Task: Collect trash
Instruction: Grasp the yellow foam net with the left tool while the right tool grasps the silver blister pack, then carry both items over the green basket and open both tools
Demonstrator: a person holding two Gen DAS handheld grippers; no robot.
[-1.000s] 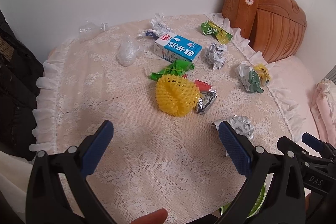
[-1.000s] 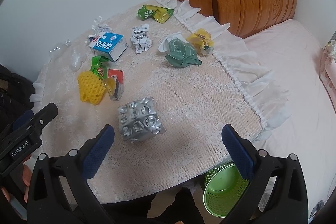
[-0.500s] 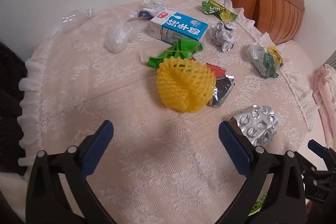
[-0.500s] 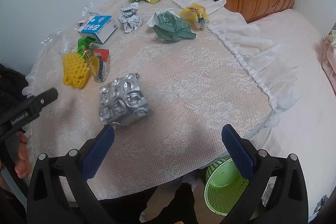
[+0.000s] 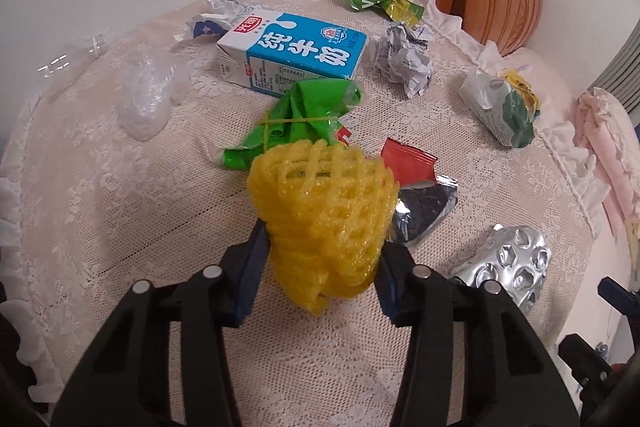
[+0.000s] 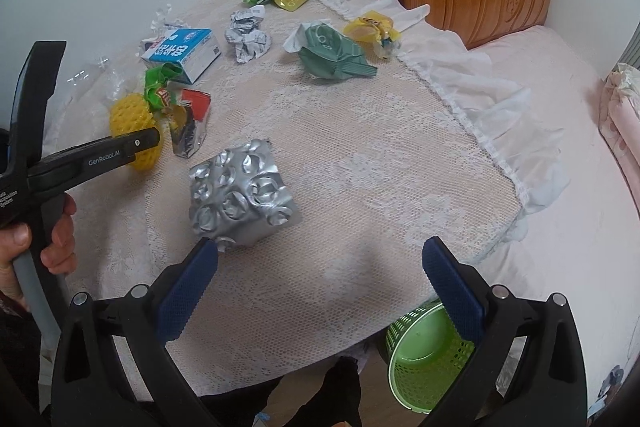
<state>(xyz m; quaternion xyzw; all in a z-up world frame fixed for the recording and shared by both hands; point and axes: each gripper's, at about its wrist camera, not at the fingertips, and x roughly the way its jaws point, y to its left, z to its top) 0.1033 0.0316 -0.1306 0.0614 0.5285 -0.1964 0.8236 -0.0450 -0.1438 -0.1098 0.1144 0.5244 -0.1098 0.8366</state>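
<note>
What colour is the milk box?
The milk box is blue and white with a red label; the left wrist view shows it best.

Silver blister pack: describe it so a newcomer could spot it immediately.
Start at the round lace-covered table, then look toward its near edge above the green basket. The silver blister pack lies just ahead of the open right claw. It is the only dimpled, all-foil sheet; its neighbours are coloured wrappers.

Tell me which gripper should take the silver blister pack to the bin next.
Right. The right gripper is open with the blister pack just ahead of its left finger, and the green bin sits below it. The left gripper is already shut on the yellow foam net.
</note>
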